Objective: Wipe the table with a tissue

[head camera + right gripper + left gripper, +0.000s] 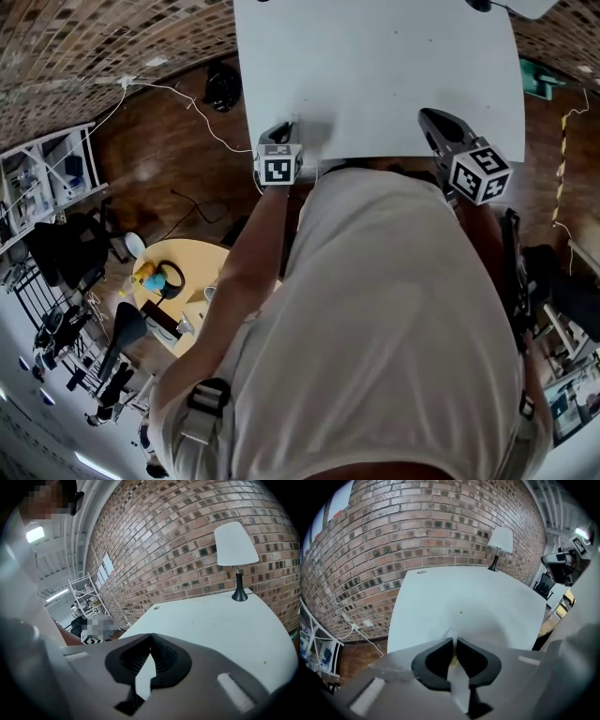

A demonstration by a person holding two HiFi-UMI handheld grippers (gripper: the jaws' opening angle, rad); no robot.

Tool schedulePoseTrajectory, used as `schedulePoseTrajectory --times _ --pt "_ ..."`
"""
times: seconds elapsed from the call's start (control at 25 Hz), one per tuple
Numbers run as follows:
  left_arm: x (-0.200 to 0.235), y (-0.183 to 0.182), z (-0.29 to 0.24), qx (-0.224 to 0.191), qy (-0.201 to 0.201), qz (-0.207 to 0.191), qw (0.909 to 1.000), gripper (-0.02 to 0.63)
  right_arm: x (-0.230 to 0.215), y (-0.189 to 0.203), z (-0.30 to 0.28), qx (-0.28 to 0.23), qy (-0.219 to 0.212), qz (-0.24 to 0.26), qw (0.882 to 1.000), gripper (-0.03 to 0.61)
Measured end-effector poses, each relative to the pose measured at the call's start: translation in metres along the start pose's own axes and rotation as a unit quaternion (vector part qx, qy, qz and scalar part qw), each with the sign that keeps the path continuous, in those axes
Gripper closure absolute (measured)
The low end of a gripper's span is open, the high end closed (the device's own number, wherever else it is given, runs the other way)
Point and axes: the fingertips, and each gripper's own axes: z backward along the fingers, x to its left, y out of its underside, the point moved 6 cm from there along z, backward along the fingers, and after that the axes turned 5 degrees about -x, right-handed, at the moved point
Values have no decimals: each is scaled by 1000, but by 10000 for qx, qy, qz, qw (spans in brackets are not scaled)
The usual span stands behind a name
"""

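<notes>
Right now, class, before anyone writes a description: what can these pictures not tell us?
- Tissue: left gripper view, only a pale wisp shows past the left tongs; the jaws hide the rest.
- Speck on the table: left gripper view, too small to identify.
- Lamp: head view, cut off by the top edge.
- Table's near edge: head view, covered by the person's torso.

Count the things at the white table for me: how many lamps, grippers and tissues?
Lamp: 1
Grippers: 2, the left gripper and the right gripper
Tissue: 1, pinched in the left gripper
Total: 4
</notes>
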Motion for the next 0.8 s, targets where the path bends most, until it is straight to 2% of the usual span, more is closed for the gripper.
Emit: schedulePoseTrajectory --times 0.28,0.36,0.56,0.68,0.8 --pt "34 7 11 -53 -122 63 9999 578 7 4 -12 56 38 -27 10000 571" --pt "30 12 16 -79 27 -41 10000 578 6 7 -14 60 38 -46 10000 571" --pt "10 26 24 -63 573 -746 9955 578 6 7 -23 14 -20 -120 9999 571" --pt "-4 28 20 85 744 -836 9937 578 5 14 -24 64 -110 -148 9998 571" --pt "-13 19 12 94 751 -719 9945 578 -1 15 -22 37 -123 -201 9997 571"
